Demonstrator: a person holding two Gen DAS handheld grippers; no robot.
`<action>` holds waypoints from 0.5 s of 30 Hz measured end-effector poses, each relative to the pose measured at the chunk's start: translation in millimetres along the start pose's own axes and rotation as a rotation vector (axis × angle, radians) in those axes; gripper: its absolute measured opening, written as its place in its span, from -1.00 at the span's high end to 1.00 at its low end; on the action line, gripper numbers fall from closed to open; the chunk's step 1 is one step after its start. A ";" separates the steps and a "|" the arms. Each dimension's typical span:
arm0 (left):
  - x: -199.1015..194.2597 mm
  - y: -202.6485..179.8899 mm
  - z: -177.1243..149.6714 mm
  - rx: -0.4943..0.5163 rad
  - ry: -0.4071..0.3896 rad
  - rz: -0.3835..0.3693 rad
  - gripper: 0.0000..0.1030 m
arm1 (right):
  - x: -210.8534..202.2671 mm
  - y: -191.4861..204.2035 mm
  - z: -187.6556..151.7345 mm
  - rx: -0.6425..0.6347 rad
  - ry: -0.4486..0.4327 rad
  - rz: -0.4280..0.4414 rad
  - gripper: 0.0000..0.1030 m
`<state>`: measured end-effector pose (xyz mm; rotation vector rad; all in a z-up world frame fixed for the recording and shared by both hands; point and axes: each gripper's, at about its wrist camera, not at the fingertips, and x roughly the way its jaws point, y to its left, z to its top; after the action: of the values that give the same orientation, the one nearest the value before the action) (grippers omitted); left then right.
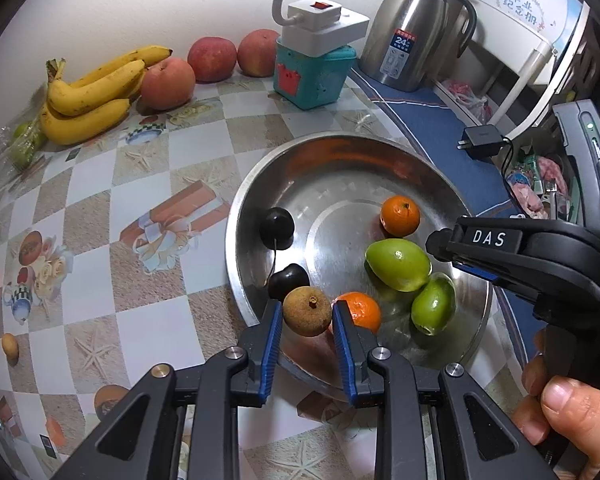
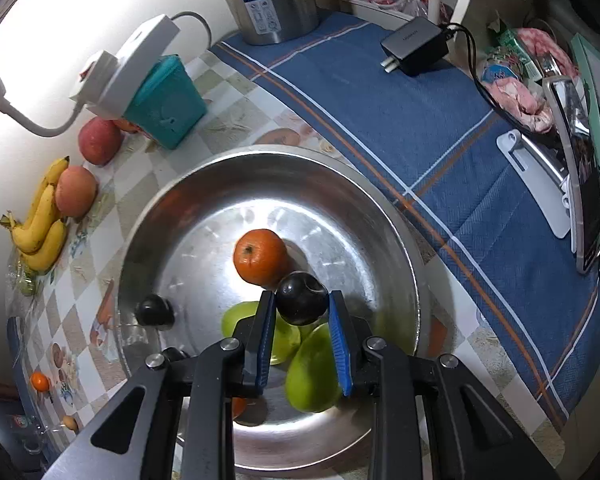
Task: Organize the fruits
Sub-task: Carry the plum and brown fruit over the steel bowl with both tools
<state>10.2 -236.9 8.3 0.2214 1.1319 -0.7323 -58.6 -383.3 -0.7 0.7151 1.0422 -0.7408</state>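
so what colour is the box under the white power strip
Teal box, with a red crab-like print on its side; it shows best in the left wrist view.

A brown, rough-skinned longan (image 1: 307,311) sits pinched between blue pads over the near rim of the steel bowl (image 1: 260,168), stem scar up. A dark cherry (image 2: 302,298) is pinched likewise above the bowl's middle. Inside the bowl lie two oranges (image 1: 400,216), two green fruits (image 1: 398,265) side by side at lower right, and two dark cherries (image 1: 277,227) at left.
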 end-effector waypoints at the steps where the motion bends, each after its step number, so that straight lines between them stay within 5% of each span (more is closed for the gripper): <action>1: 0.5 -0.5 -0.1 0.002 0.002 -0.001 0.46 | 1.0 -0.7 0.0 0.003 0.002 -0.002 0.46; 15: 8.5 -1.3 -1.7 0.003 0.033 0.000 0.45 | 4.2 -7.0 -0.7 0.030 0.015 -0.008 0.46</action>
<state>10.0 -240.5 0.3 0.2361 1.1619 -0.7326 -63.3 -387.5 -6.0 0.7441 1.0503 -0.7603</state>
